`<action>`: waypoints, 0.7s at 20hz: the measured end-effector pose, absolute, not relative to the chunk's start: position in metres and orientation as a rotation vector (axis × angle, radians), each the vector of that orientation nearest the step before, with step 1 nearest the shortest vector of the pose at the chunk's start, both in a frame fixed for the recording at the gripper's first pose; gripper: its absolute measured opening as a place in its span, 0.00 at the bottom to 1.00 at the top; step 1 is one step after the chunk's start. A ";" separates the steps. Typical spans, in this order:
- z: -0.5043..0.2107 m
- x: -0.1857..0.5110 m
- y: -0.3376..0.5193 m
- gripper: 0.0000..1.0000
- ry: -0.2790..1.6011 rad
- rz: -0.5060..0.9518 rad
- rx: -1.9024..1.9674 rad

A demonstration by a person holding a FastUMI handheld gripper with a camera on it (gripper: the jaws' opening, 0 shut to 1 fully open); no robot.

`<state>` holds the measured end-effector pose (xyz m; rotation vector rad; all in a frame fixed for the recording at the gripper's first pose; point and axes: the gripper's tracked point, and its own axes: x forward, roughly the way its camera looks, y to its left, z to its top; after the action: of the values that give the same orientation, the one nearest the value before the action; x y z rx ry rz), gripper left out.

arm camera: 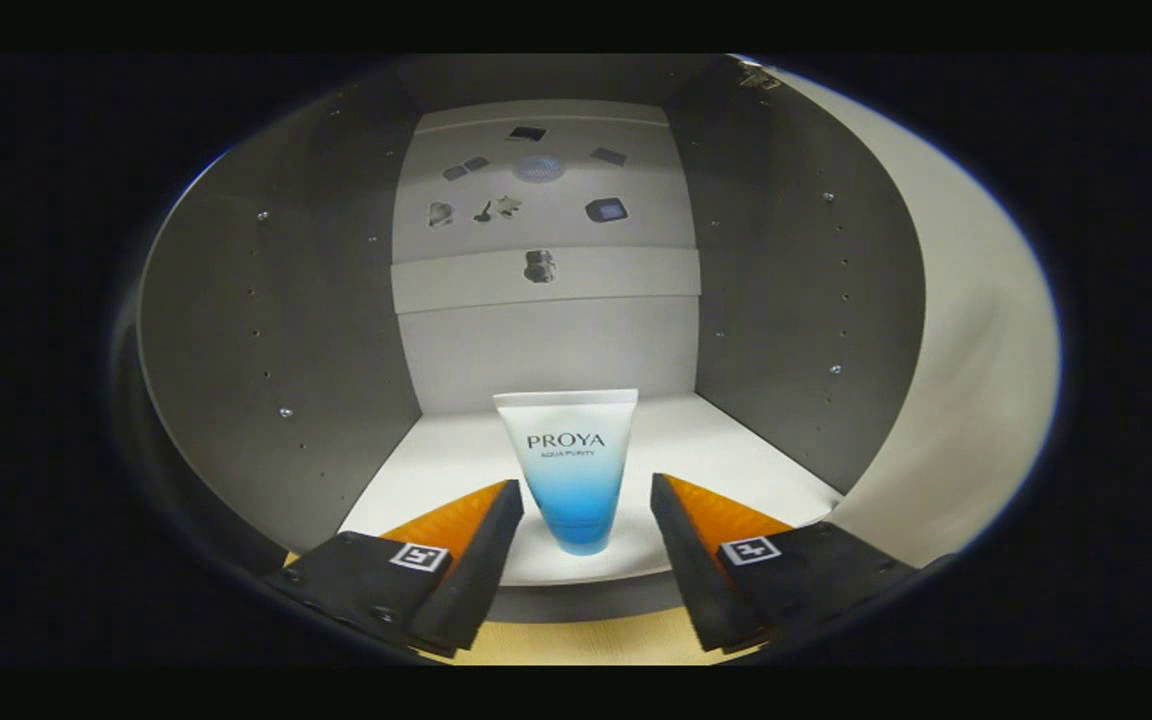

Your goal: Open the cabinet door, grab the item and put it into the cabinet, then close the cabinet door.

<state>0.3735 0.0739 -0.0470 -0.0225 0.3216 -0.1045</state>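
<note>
A white-to-blue cosmetic tube [570, 470] stands upright on its cap on the white cabinet floor [736, 450], near the front edge. My gripper [586, 495] is open, its two black fingers [481, 560] either side of the tube with a gap on each side, neither pad touching it. The cabinet door [976, 330] stands swung open to the right of the fingers. The cabinet's grey side walls [276, 330] and pale back panel [546, 350] rise behind the tube.
The upper back panel carries several small dark stickers or fittings [539, 266]. A light wooden surface [586, 640] lies below the cabinet's front edge, under the fingers. White floor spreads free around and behind the tube.
</note>
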 end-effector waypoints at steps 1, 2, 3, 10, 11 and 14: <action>-0.044 0.370 0.073 0.92 0.312 -0.108 -0.025; -0.040 0.365 0.074 0.95 0.303 -0.107 -0.025; -0.036 0.358 0.076 0.98 0.293 -0.102 -0.022; -0.013 0.283 0.093 0.98 0.241 -0.038 -0.028; -0.010 0.268 0.094 0.98 0.234 -0.030 -0.028; 0.001 0.219 0.090 0.98 0.190 -0.024 -0.037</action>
<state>0.2194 0.0903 0.0005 -0.0368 0.1899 -0.0241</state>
